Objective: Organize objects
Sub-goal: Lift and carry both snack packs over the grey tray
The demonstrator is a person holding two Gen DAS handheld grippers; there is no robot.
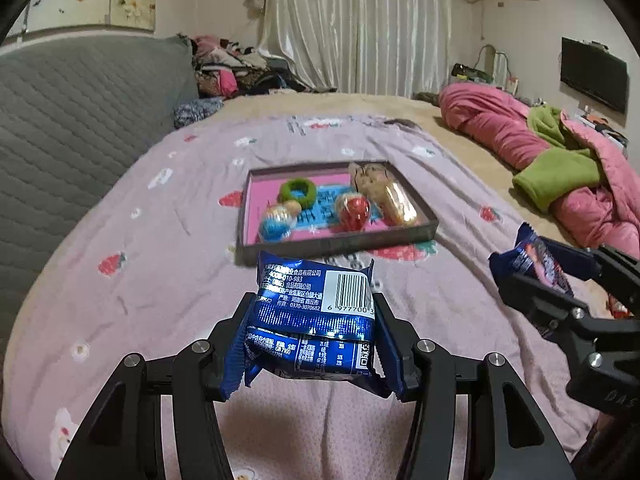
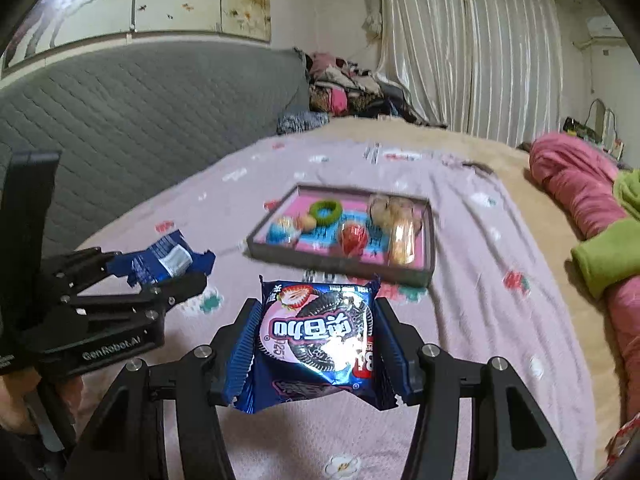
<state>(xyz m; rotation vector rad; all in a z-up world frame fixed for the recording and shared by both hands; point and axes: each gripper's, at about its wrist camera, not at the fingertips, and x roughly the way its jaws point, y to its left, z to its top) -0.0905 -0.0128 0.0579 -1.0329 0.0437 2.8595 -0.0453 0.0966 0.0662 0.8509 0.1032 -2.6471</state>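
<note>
My left gripper (image 1: 314, 312) is shut on a blue cookie packet (image 1: 316, 320), barcode side up, held above the bed. My right gripper (image 2: 316, 316) is shut on a second blue cookie packet (image 2: 318, 336) with a strawberry and a cookie printed on it. Each gripper shows in the other's view: the right gripper (image 1: 536, 276) at the right edge, the left gripper (image 2: 160, 276) at the left. Ahead on the pink sheet lies a shallow tray (image 1: 340, 242) (image 2: 340, 266) holding a green ring (image 1: 298, 194), two round wrapped sweets and a wrapped bread roll (image 1: 400, 204).
A grey quilted headboard (image 1: 80, 120) runs along the left. A pink and green blanket (image 1: 560, 168) is heaped at the right of the bed. Clothes are piled at the far corner before the curtains. A person's hand (image 2: 12, 400) holds the left gripper.
</note>
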